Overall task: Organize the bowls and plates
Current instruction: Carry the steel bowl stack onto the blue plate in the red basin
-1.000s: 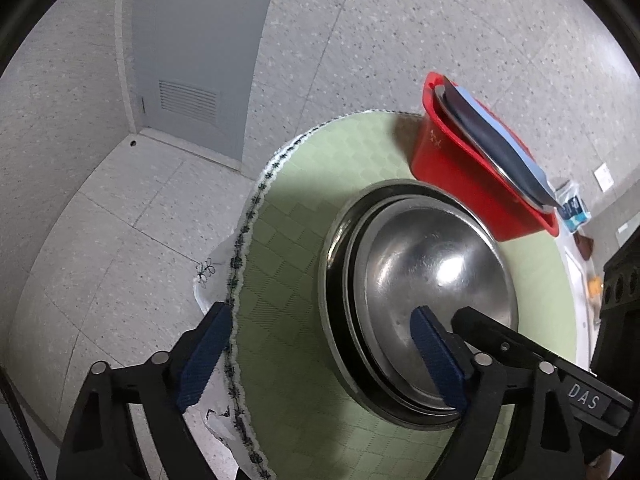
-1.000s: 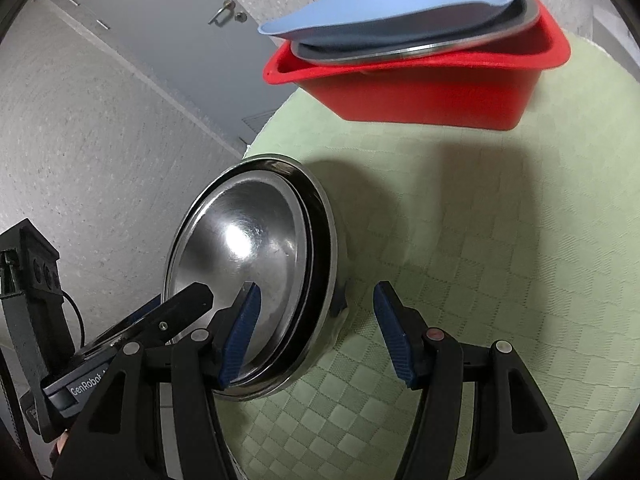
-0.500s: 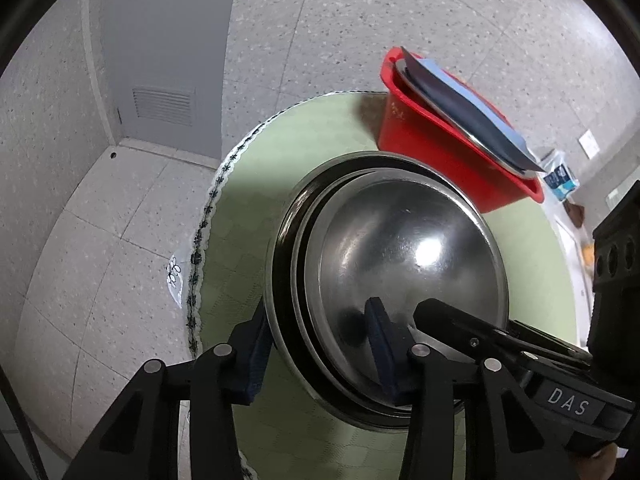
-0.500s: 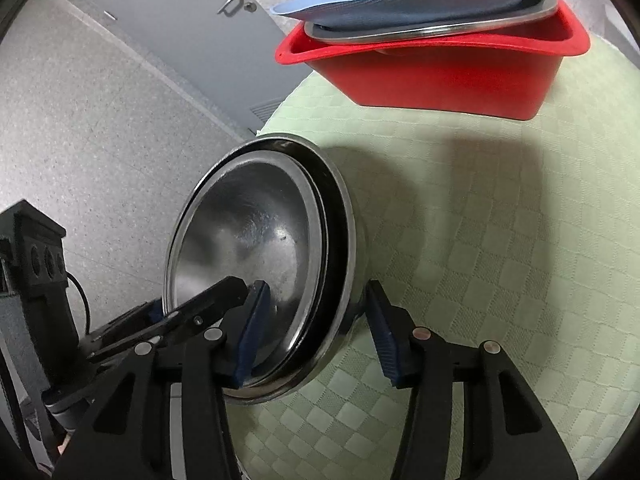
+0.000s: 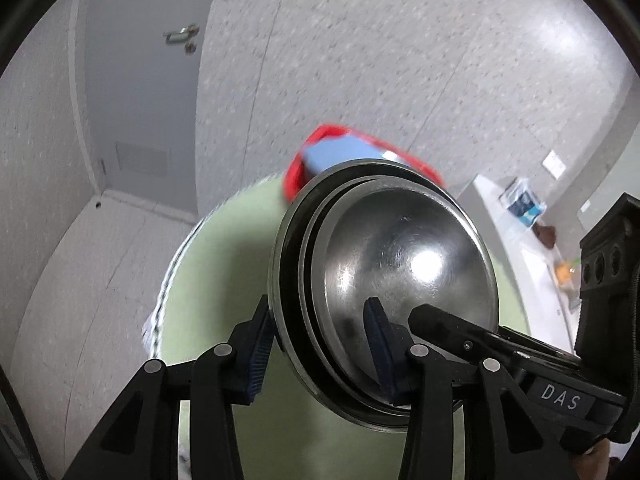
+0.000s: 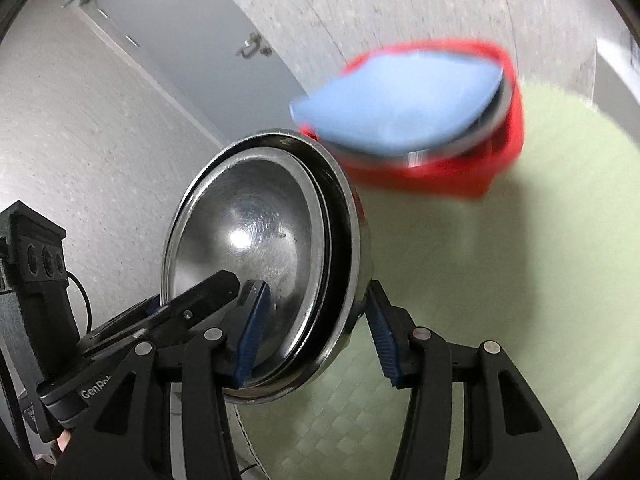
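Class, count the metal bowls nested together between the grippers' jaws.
2: an inner bowl nested inside an outer bowl, both gripped at the rims. More may be hidden between them.

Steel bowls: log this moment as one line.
left gripper: shut on steel bowls | right gripper: shut on steel bowls | red bin: blue plate inside

bowls [image 5: 408, 264]: polished metal, shiny, fine scratches, bright glare spot
tub [image 6: 508, 160]: red plastic, smooth
plate [image 6: 392, 108]: pale blue, matt
bench cover [image 6: 500, 320]: pale green woven cloth, checked texture, matt
pads [image 5: 378, 344]: blue, ribbed, rubbery
wall [image 5: 400, 60]: speckled, matt
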A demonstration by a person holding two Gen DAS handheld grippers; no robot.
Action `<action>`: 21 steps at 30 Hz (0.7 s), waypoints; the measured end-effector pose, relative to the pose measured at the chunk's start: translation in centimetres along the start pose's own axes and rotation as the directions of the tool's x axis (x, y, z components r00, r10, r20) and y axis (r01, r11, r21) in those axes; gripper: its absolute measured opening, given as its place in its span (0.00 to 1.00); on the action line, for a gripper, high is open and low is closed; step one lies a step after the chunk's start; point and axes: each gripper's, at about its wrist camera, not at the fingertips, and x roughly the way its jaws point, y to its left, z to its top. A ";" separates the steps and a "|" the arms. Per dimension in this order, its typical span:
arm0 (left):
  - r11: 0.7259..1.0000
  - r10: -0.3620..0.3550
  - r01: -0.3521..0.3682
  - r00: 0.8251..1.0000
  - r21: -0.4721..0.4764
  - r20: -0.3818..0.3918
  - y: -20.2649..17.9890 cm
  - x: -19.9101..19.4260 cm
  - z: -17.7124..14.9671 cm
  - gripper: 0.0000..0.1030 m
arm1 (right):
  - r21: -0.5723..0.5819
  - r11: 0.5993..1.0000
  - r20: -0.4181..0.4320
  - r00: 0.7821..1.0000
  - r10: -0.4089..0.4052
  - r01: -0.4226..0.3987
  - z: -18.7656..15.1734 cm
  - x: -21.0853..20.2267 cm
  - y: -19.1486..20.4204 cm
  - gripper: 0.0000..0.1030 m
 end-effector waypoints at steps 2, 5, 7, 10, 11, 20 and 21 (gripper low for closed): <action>1.000 -0.006 0.006 1.000 -0.001 0.005 -0.8 0.2 1.0 0.38 | -0.014 1.000 0.019 1.000 0.013 -0.012 1.6 -0.9 -0.6 0.48; 1.000 -0.010 0.010 1.000 0.009 0.008 -2.6 1.0 2.8 0.38 | -0.020 0.999 0.040 0.999 0.030 -0.029 4.2 -1.7 -2.0 0.48; 1.000 -0.002 0.002 1.000 0.025 0.017 -3.6 2.1 3.9 0.38 | -0.039 0.999 0.052 0.998 0.026 -0.024 6.0 -2.0 -2.7 0.48; 0.999 0.019 -0.019 1.000 0.050 0.015 -5.1 4.6 5.6 0.39 | -0.054 0.998 0.057 0.998 0.012 -0.009 8.7 -1.8 -3.8 0.48; 0.999 0.019 -0.020 1.000 0.048 0.007 -5.3 5.5 6.1 0.39 | -0.054 0.998 0.057 0.998 0.010 -0.007 9.6 -1.5 -4.2 0.48; 0.997 0.078 -0.077 0.993 0.011 -0.090 -5.4 14.6 9.9 0.38 | -0.088 0.996 -0.024 0.999 -0.030 0.028 14.5 3.0 -8.3 0.48; 0.997 0.080 -0.079 0.991 0.009 -0.104 -5.4 15.6 10.3 0.38 | -0.084 0.996 -0.033 0.999 -0.029 0.026 14.7 3.4 -8.7 0.48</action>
